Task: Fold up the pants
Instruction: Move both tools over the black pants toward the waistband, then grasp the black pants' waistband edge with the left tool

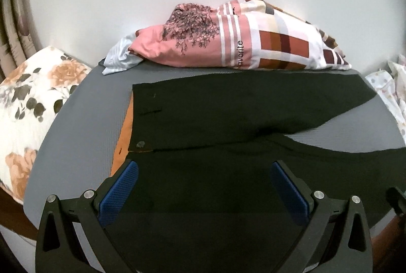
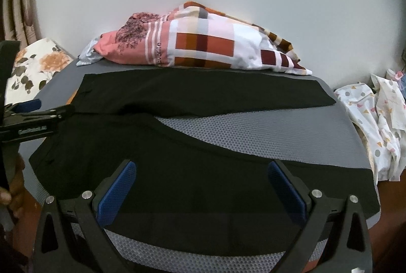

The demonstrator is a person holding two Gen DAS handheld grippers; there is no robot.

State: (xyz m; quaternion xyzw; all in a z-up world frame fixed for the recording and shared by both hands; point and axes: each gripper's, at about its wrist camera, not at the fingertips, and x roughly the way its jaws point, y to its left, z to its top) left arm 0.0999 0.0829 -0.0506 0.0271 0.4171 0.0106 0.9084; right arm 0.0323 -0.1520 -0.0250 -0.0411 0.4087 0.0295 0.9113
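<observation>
- The black pants (image 1: 228,110) lie flat on the grey mat (image 1: 83,120), waistband to the left, both legs running off to the right in a shallow V.
- A wedge of bare mat shows between the two legs (image 2: 266,128), widening toward the right.
- The far leg (image 2: 228,92) ends close to the mat's right edge; the near leg (image 2: 228,179) reaches that edge nearer the front.
- At the waist an orange lining (image 1: 125,125) peeks out, with a button (image 1: 140,144) just beside it.
- The left gripper (image 1: 204,181) hangs over the waist end, jaws spread wide, nothing between them.
- The right gripper (image 2: 201,184) hangs over the near leg, also spread wide and holding nothing.
- A bundle of pink and checked bedding (image 1: 228,42) sits along the far edge, just beyond the far leg.
- A flowered pillow (image 1: 33,105) presses against the mat's left side; spotted cloth (image 2: 378,125) crowds the right side.
- The mat's left strip beside the waistband is free.
</observation>
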